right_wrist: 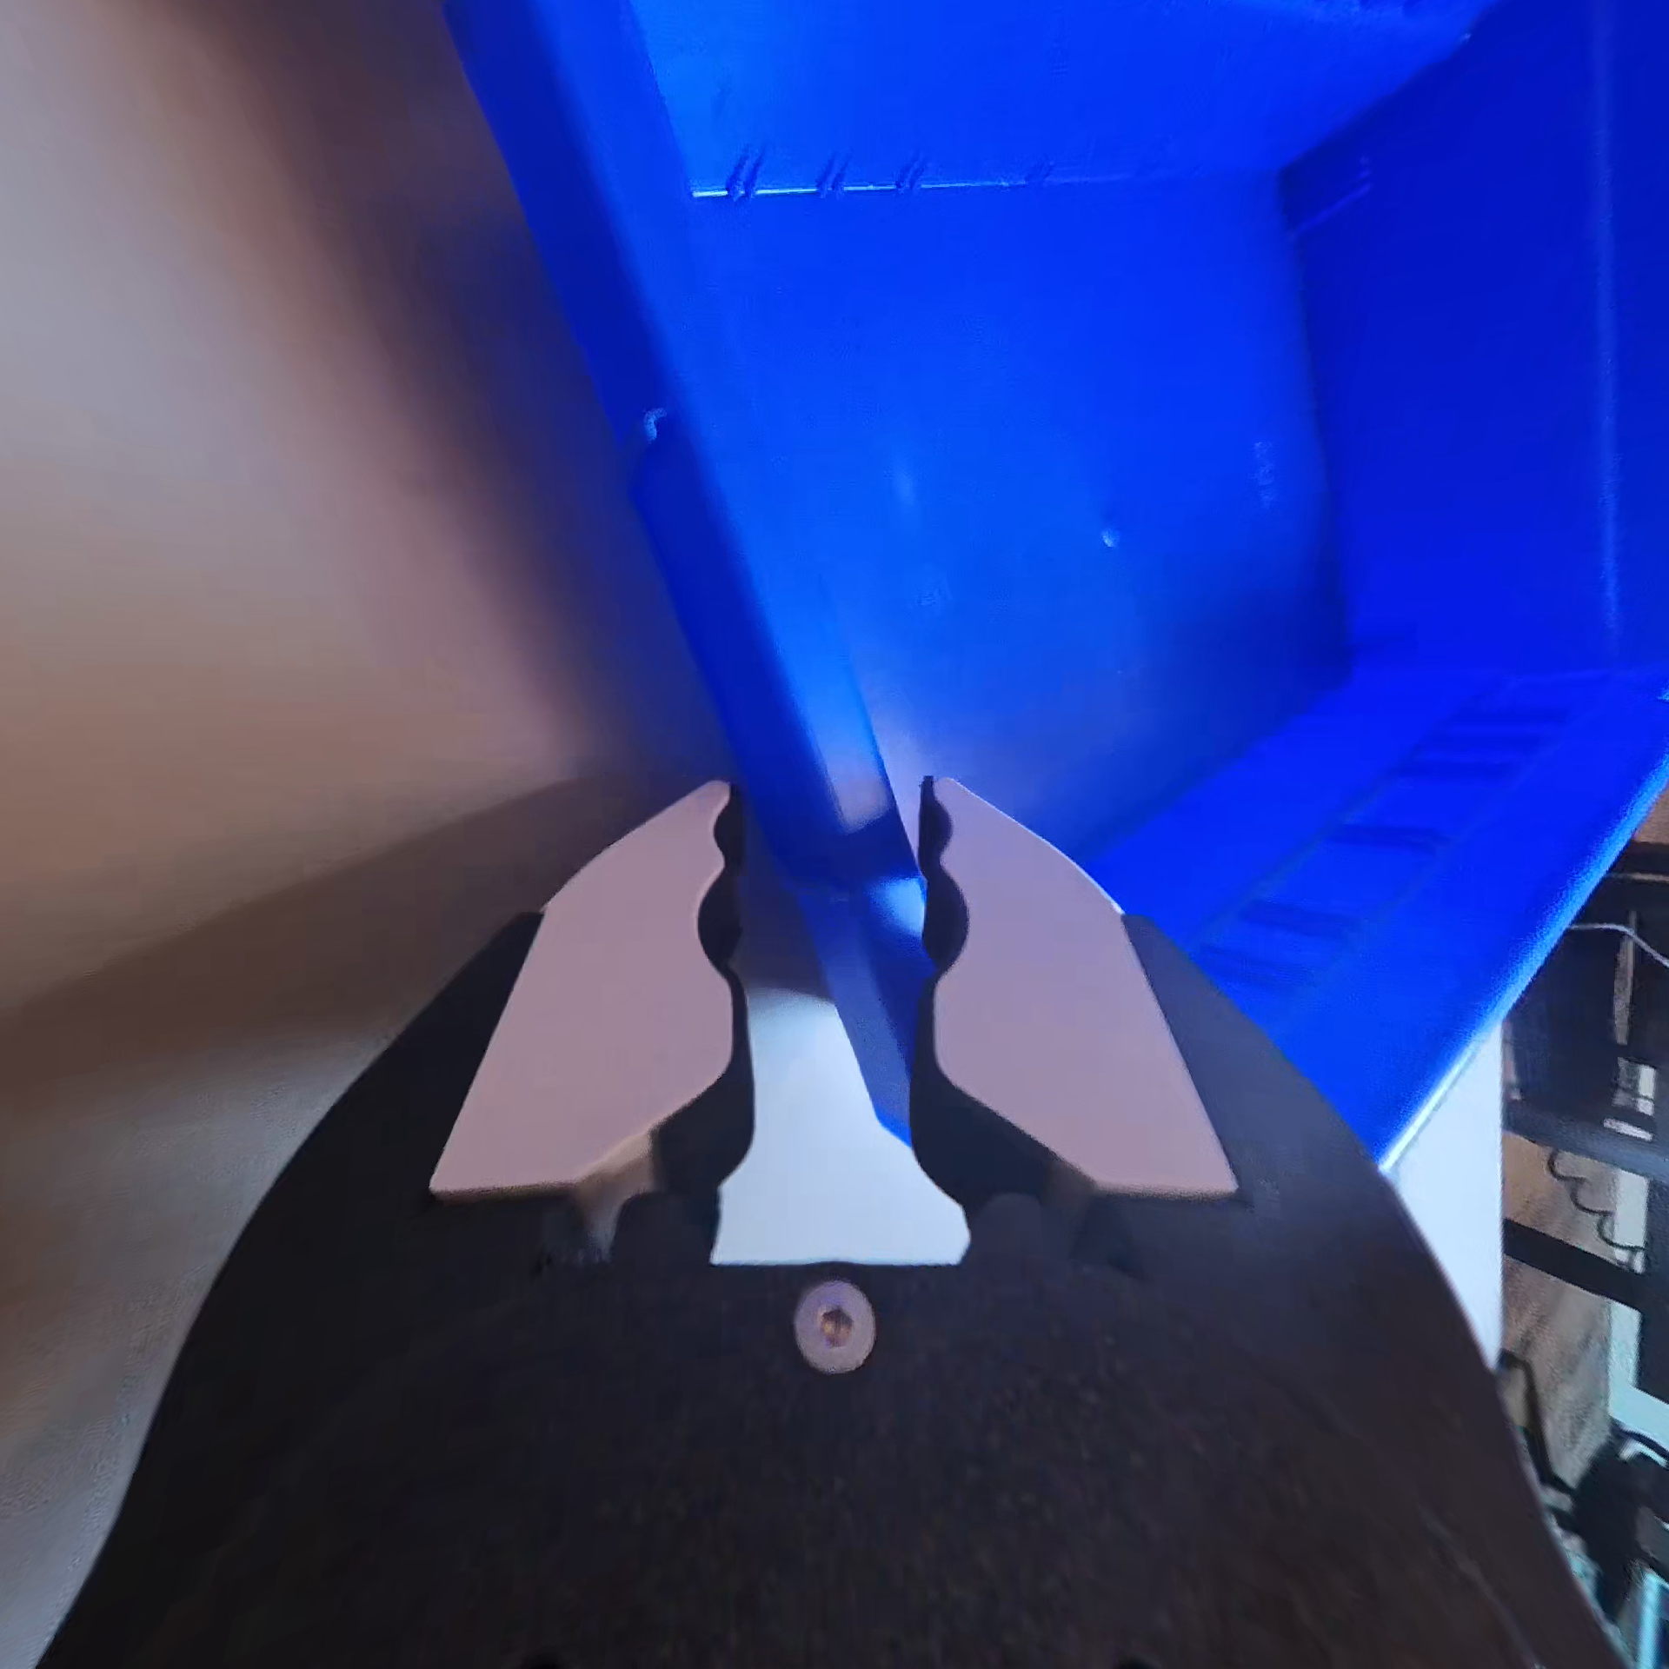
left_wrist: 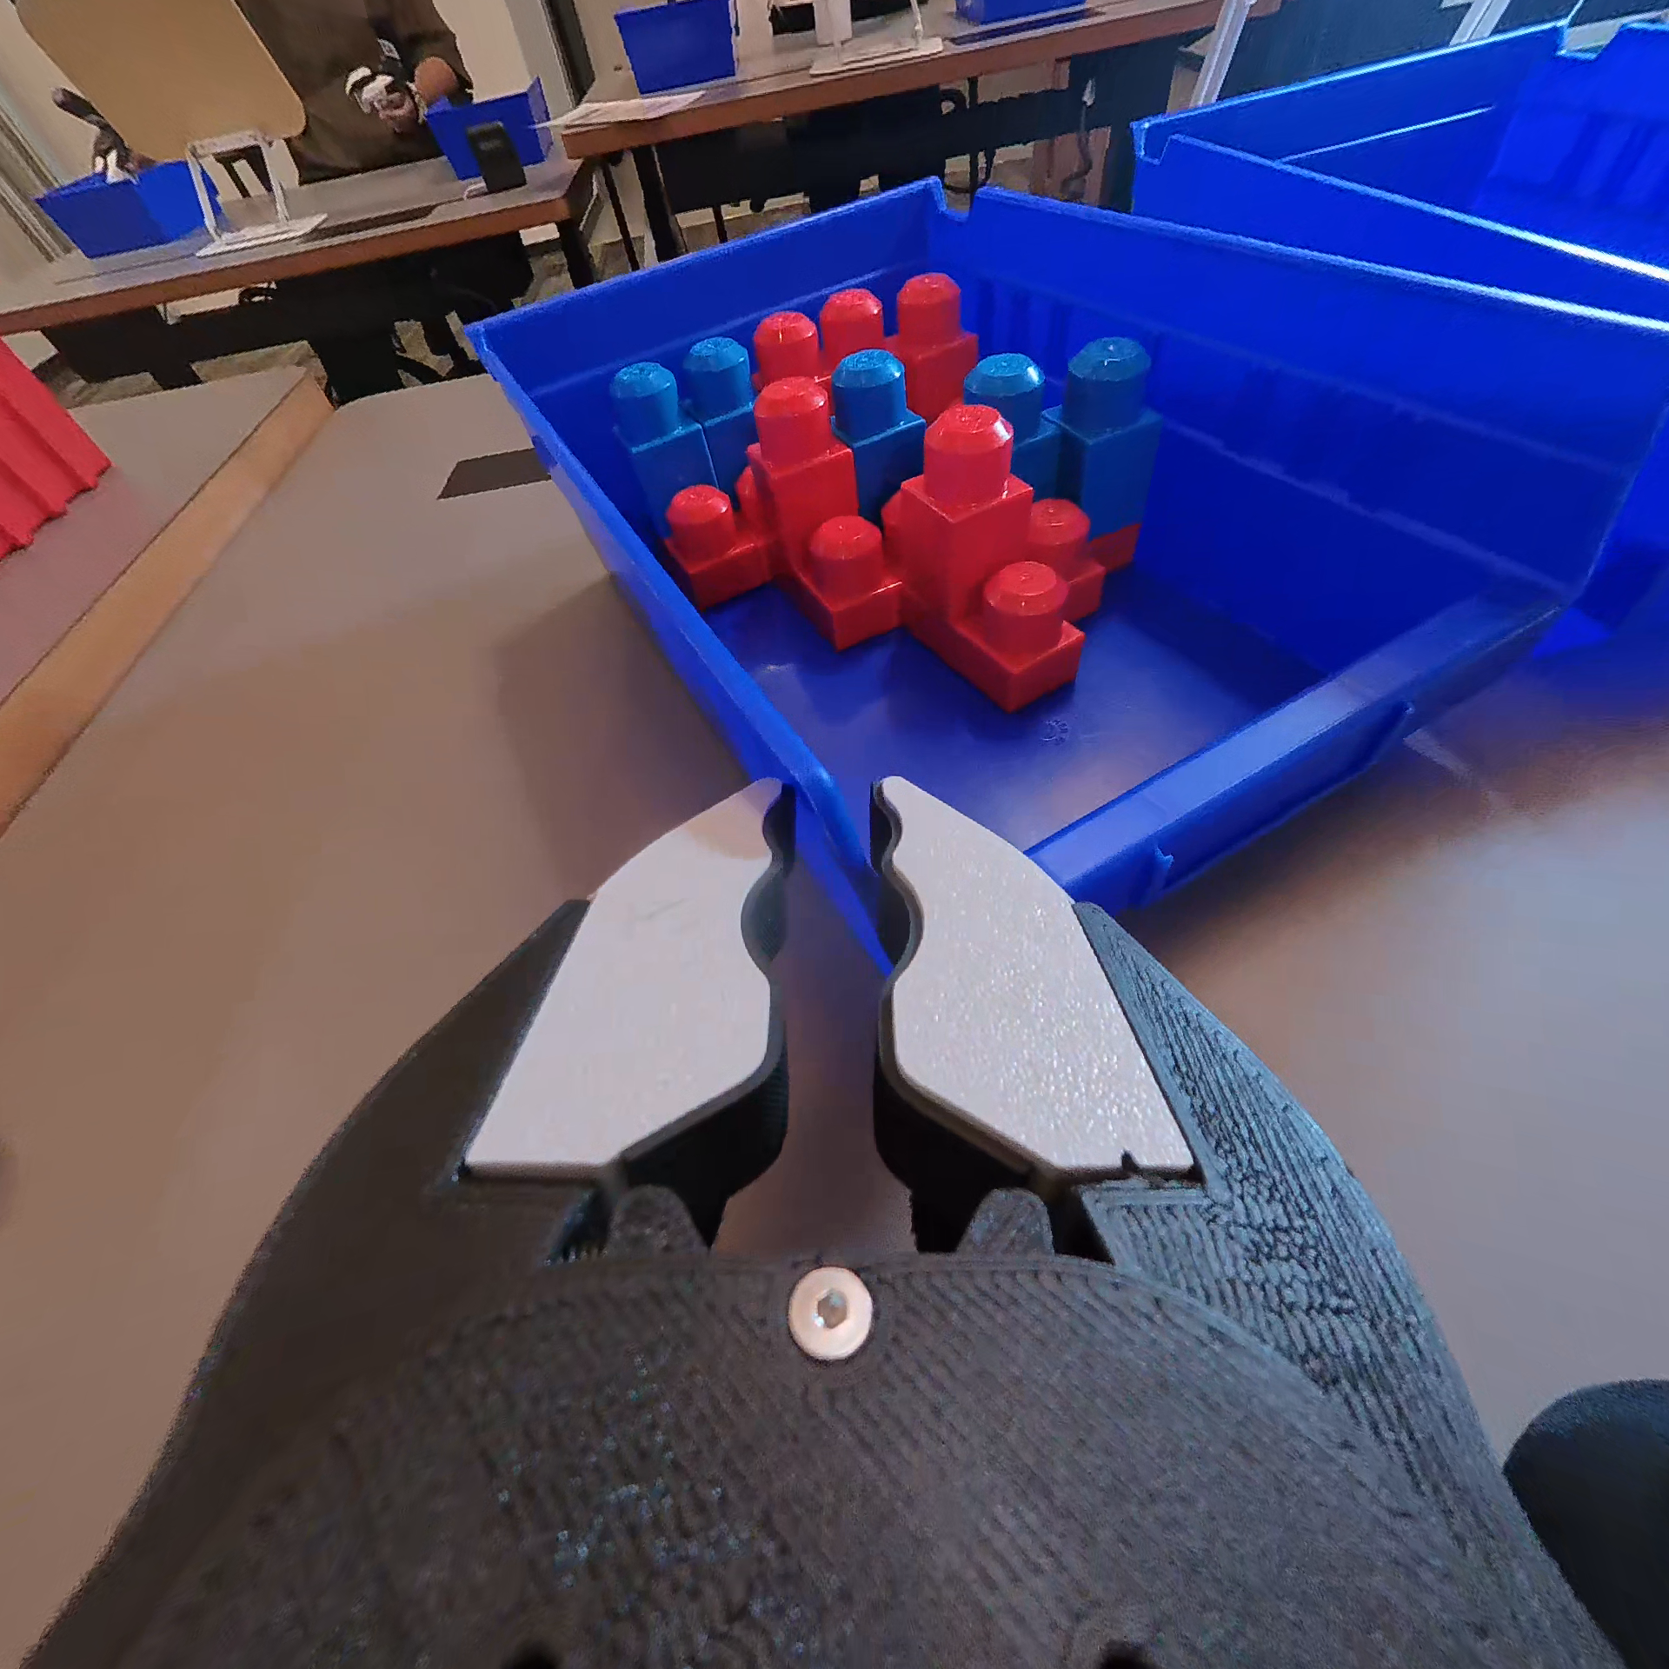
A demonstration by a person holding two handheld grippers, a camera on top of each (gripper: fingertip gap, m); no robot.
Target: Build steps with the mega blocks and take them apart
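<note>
Red and blue mega blocks stand joined in stepped stacks at the far left of a blue bin on the grey table. My left gripper is at the bin's near left corner. Its fingers are closed on the bin's left wall, one inside and one outside. In the blurred right wrist view, my right gripper straddles the wall of an empty blue bin that looks tilted. Its tips are pinched on the rim.
More blue bins stand close to the right of the block bin. A black tape mark lies on the table. A raised board and a red object are at the left. A person sits at the far tables. The gap from one gripper's tips to the other's is roughly 35 cm.
</note>
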